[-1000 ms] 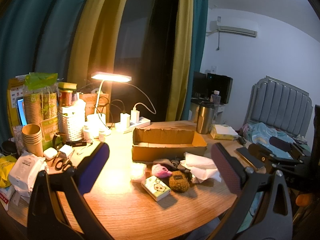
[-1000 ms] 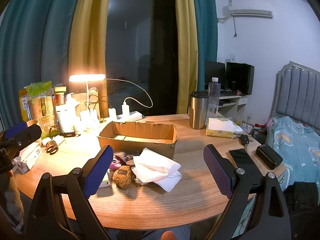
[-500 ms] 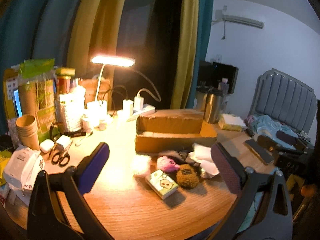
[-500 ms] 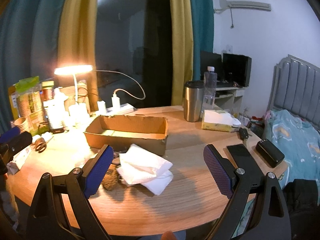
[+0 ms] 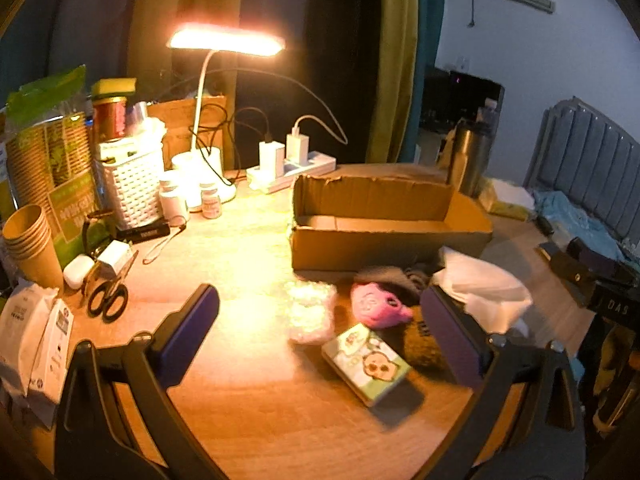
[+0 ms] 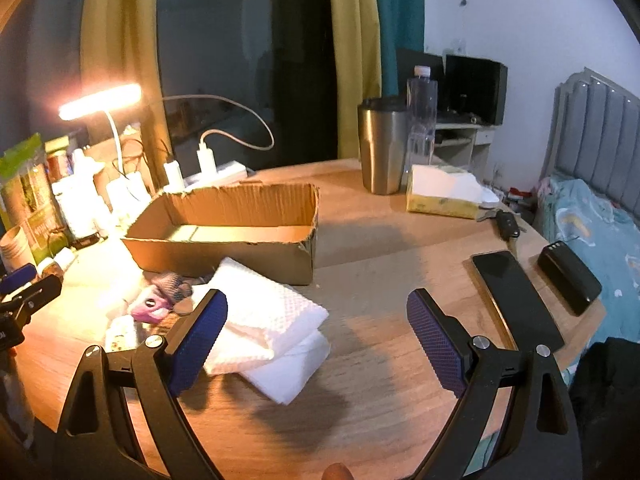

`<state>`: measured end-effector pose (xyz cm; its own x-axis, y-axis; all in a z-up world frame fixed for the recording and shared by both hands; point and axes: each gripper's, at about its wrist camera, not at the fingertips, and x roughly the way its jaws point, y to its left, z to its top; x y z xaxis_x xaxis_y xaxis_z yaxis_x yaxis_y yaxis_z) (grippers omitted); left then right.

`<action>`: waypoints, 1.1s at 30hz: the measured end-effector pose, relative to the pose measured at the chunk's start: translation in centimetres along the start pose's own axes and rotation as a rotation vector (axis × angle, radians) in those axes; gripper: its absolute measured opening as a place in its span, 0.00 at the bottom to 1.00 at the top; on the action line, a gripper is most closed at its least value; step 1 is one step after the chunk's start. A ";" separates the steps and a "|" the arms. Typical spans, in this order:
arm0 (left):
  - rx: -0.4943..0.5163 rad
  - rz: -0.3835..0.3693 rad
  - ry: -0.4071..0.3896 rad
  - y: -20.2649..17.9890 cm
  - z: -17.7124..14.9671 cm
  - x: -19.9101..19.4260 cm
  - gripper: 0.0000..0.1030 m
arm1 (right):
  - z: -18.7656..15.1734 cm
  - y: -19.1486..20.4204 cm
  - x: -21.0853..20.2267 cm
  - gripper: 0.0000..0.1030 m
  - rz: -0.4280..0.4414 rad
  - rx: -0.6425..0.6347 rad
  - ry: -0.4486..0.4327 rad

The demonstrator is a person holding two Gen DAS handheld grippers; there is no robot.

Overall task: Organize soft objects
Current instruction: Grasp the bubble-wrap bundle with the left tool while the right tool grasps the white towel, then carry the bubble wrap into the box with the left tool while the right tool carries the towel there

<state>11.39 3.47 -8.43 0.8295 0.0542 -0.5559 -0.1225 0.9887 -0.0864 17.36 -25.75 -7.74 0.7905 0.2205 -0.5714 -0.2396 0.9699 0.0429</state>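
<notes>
An open cardboard box (image 5: 384, 224) (image 6: 228, 232) lies on the round wooden table. In front of it lie soft things: a pink plush (image 5: 378, 306) (image 6: 150, 308), a brown fuzzy toy (image 5: 420, 344), a dark knitted piece (image 5: 396, 274) (image 6: 172, 282), a bubble-wrap pouch (image 5: 310, 312), a cartoon tissue pack (image 5: 366, 364) and folded white cloths (image 5: 480, 294) (image 6: 264, 320). My left gripper (image 5: 320, 336) is open and empty above the pouch and pack. My right gripper (image 6: 318, 340) is open and empty, its left finger (image 6: 198, 332) over the cloths' edge.
A lit desk lamp (image 5: 226, 40), power strip (image 5: 292, 168), white basket (image 5: 132, 184), paper cups (image 5: 30, 240) and scissors (image 5: 108, 296) crowd the left. A steel tumbler (image 6: 382, 144), bottle (image 6: 420, 116), tissue box (image 6: 444, 192), phone (image 6: 516, 296) and black case (image 6: 568, 276) stand right.
Both grippers have moved forward and down toward the table; the box and soft things appear larger and closer. Both stay open and empty.
</notes>
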 end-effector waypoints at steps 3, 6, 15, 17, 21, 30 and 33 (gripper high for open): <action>-0.011 0.001 0.046 0.3 0.1 1.9 0.98 | 0.3 -0.5 1.7 0.91 0.010 0.018 0.024; -0.013 0.013 0.078 0.7 0.1 3.5 0.98 | 0.4 -0.7 3.5 0.91 0.038 0.033 0.062; -0.025 0.031 0.184 1.7 -0.2 8.4 0.87 | 0.2 1.1 7.5 0.91 0.123 -0.019 0.141; -0.029 0.034 0.213 1.7 -0.4 9.4 0.81 | 0.1 1.3 8.2 0.91 0.130 -0.022 0.152; -0.053 0.025 0.269 2.2 -0.7 11.0 0.69 | 0.2 1.0 9.1 0.87 0.146 -0.012 0.169; -0.060 0.024 0.329 2.3 -0.6 11.9 0.52 | 0.0 1.7 10.0 0.44 0.211 -0.045 0.197; -0.062 0.019 0.326 2.3 -0.7 11.7 0.44 | 0.0 1.9 9.8 0.23 0.219 -0.064 0.187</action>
<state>20.41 6.27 -15.70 0.6096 0.0146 -0.7926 -0.1776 0.9769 -0.1186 24.61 -21.73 -13.25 0.6003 0.3952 -0.6953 -0.4325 0.8917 0.1333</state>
